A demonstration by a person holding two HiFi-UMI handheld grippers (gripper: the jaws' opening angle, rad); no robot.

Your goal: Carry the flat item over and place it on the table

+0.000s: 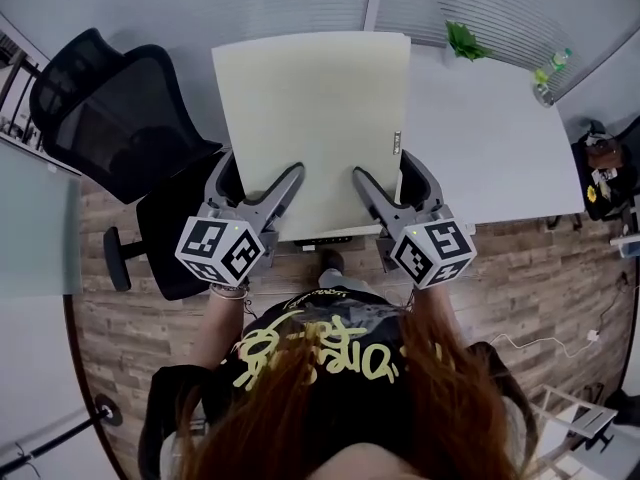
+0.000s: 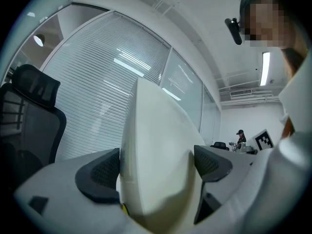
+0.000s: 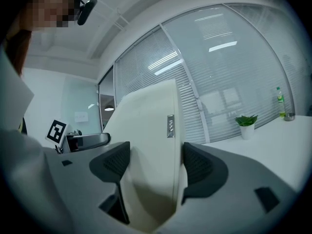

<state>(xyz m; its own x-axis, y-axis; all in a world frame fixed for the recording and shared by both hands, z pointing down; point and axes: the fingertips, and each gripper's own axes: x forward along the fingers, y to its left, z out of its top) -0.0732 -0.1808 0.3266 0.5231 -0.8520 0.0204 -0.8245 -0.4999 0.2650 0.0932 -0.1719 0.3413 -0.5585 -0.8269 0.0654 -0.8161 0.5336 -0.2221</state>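
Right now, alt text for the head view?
Seen from above, a person holds a large pale flat panel by its near edge, left claw and right claw each clamped on it. It covers the left end of a white table; a black office chair stands at left, a small plant at the far edge.

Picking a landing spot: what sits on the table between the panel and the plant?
Nothing; the head view shows bare white table between the panel and the plant.
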